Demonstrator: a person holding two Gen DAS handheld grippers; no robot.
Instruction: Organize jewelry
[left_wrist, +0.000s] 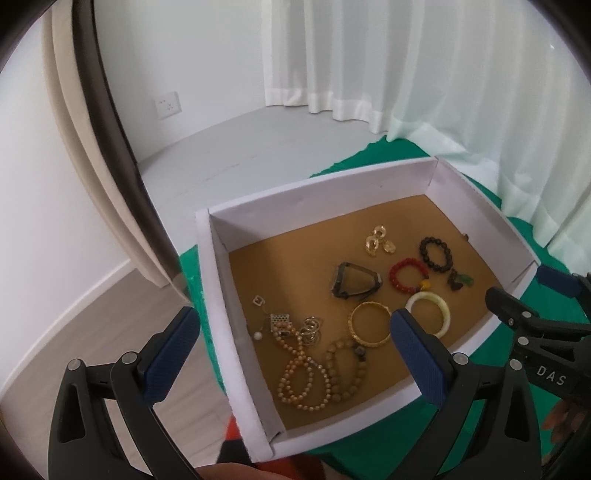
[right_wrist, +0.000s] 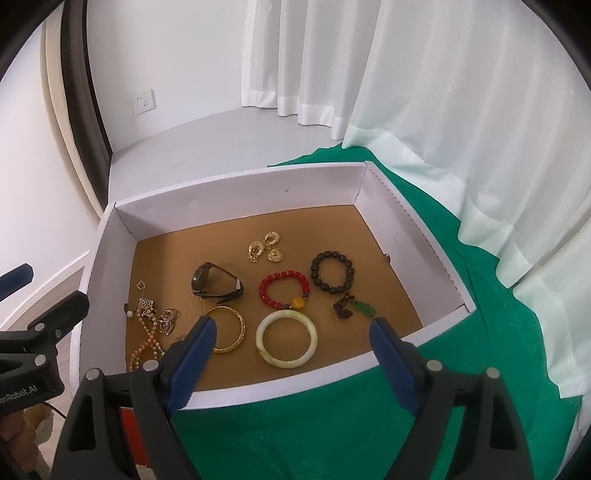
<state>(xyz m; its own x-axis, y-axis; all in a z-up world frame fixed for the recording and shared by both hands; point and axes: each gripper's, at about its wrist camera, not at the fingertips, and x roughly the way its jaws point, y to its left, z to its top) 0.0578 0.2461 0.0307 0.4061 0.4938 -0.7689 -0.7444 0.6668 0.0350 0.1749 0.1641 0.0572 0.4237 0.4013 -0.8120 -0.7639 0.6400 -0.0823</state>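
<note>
Both tools held wide and empty above near edge of white box (right_wrist: 236, 192); right tool (right_wrist: 291, 363), left tool (left_wrist: 291, 354). Jewelry spread on brown floor; jade bangle (right_wrist: 287, 344) nearest. Bangle best approached from above, one rim section pinched, gold bangle (right_wrist: 231, 334) left undisturbed

White walls (right_wrist: 192, 55) with one socket plate (right_wrist: 144, 100). White curtains (right_wrist: 461, 110) hang to a raised grey platform (left_wrist: 229, 147). Pale wood floor (left_wrist: 74, 332) with white skirting; a green cloth (right_wrist: 461, 258) covers the worktop.
</note>
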